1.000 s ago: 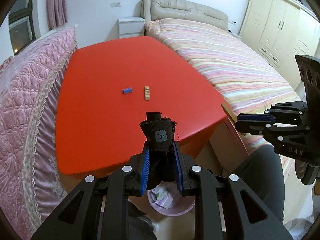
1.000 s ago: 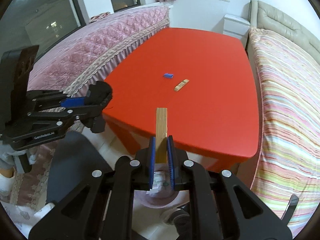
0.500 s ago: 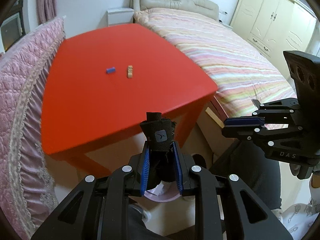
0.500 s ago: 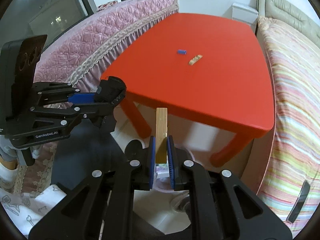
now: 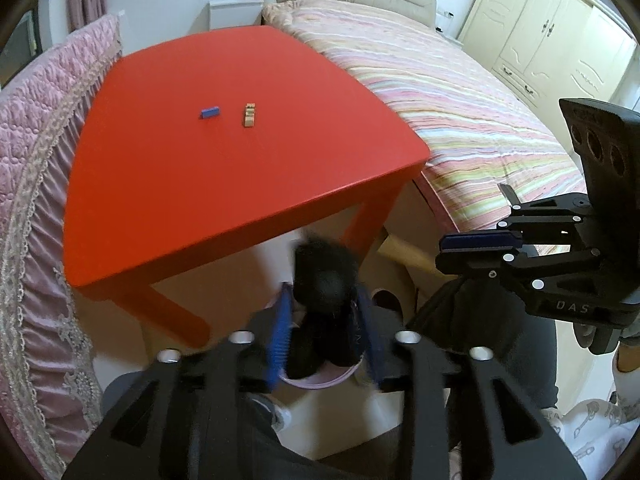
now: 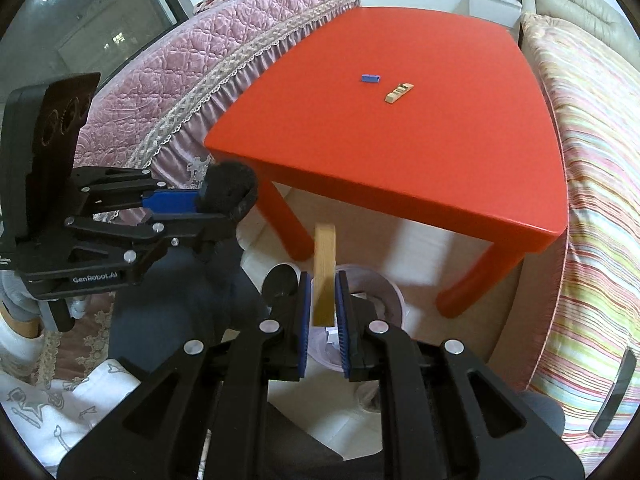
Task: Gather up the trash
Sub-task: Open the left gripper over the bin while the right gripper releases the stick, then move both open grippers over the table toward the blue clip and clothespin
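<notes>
My left gripper (image 5: 322,330) hangs over a pink waste bin (image 5: 320,382) on the floor. Its jaws are opening, and a blurred black fabric scrap (image 5: 325,280) sits loose between the blue pads. My right gripper (image 6: 323,314) is above the same bin (image 6: 378,286). Its jaws are opening too, and a light wooden stick (image 6: 324,272) stands tilted between the pads with small gaps on both sides. A small blue block (image 5: 210,112) and a short wooden piece (image 5: 249,114) lie on the red table (image 5: 192,184).
The red table's legs (image 6: 476,280) stand just behind the bin. A pink quilted bed (image 5: 36,184) lies on the left and a striped bed (image 5: 460,112) on the right. The person's dark trouser legs (image 5: 500,344) flank the bin. A cream wardrobe (image 5: 560,40) stands at the far right.
Both grippers have sunk toward the bin and tipped further down. Both pairs of jaws have spread, so the black fabric and the wooden stick are no longer clamped.
</notes>
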### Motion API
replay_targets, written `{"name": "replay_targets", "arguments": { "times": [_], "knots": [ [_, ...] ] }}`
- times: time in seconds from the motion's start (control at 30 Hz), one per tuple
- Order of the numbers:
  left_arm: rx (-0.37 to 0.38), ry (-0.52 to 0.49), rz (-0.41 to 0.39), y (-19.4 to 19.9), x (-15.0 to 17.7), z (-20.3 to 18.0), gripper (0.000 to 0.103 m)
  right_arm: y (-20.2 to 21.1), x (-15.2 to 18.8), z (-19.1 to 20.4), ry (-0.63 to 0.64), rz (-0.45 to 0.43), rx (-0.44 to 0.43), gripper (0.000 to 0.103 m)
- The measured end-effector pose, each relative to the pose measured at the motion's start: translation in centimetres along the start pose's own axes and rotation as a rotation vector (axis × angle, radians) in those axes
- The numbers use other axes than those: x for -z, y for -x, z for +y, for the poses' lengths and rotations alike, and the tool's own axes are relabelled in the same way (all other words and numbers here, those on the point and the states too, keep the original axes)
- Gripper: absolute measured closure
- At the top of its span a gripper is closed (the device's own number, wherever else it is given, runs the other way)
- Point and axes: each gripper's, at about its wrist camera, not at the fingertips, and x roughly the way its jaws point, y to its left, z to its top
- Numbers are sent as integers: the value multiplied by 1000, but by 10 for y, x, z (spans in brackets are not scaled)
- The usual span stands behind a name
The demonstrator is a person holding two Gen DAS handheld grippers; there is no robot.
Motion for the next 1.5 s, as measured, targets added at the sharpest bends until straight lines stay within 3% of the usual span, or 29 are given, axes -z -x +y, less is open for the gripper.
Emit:
{"name": "replay_targets", "arguments": {
  "times": [0.03, 0.1, 0.2, 0.4, 0.97, 1.27, 1.5],
  "knots": [
    [-6, 7, -1, -1, 0, 1, 43, -1, 0, -1, -5, -2, 4, 60],
    [-19, 18, -19, 0, 1, 5, 19, 0, 0, -5, -20, -12, 11, 37],
    [-57, 25, -29, 1, 1, 10, 12, 1, -1, -10, -43, -23, 32, 11],
    [-102, 48, -43, 5, 0, 20, 8, 1, -1, -16, -64, -28, 49, 6],
    [-106, 89, -53, 7, -11, 39, 8, 3, -13, -22, -89, -31, 49, 5],
    [-130, 149, -83, 10, -43, 72, 8, 4, -53, -38, -128, -52, 75, 5],
    [-140, 203, -81, -1, -89, 103, 8, -9, -111, -52, -130, -67, 108, 5]
  ]
}}
